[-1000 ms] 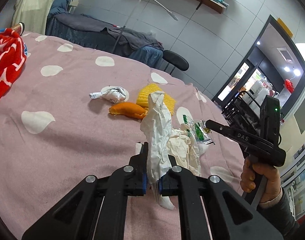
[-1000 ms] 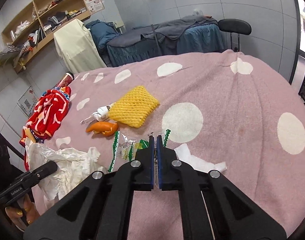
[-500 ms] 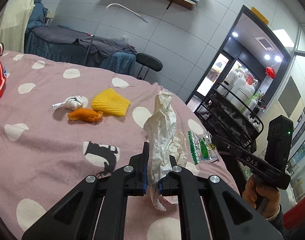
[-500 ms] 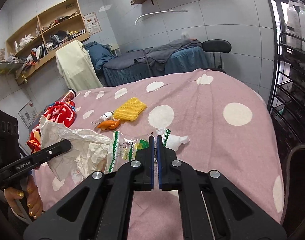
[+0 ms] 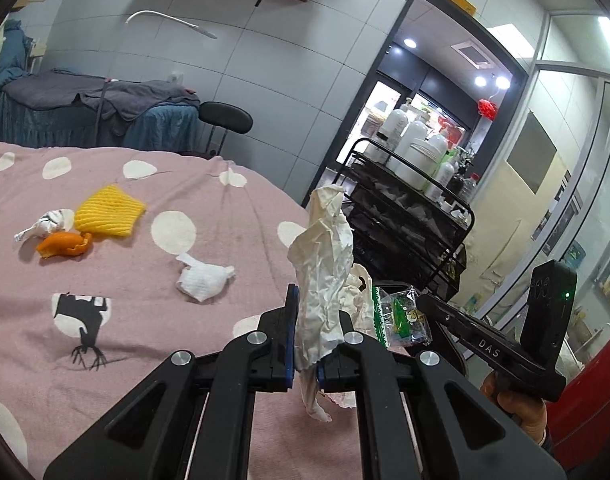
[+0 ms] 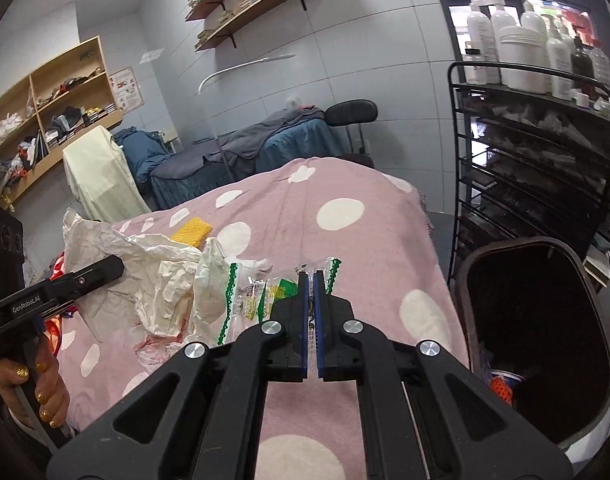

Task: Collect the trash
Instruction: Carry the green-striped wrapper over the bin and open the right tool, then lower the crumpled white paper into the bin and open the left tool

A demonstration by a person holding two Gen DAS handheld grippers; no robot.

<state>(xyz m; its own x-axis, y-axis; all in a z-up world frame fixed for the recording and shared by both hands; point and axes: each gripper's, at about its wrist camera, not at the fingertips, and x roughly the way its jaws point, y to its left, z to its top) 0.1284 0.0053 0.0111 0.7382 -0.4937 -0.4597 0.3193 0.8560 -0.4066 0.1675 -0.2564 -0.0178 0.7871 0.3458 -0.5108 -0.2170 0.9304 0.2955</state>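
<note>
Trash: left gripper (image 5: 305,344) fingers clench one crumpled paper (image 5: 325,264), right gripper (image 6: 312,312) fingers one wrapper (image 6: 265,292).

left gripper (image 5: 305,344): lifted off the pink spotted bedspread (image 5: 125,280) and swung toward the bed's end, crumpled white paper (image 5: 325,280) carried up with it, now clear of the cover
right gripper (image 6: 312,312): swung the same way, green-edged clear wrapper (image 6: 261,292) raised off the cover
white tissue wad (image 5: 203,278): uncovered, now lying alone on the cover
yellow foam net (image 5: 107,210), orange peel (image 5: 63,245): now farther off, to the left
black wire trolley (image 5: 405,216): now close ahead
dark open bin (image 6: 537,328): newly in view, right of the bed end, below the right gripper
</note>
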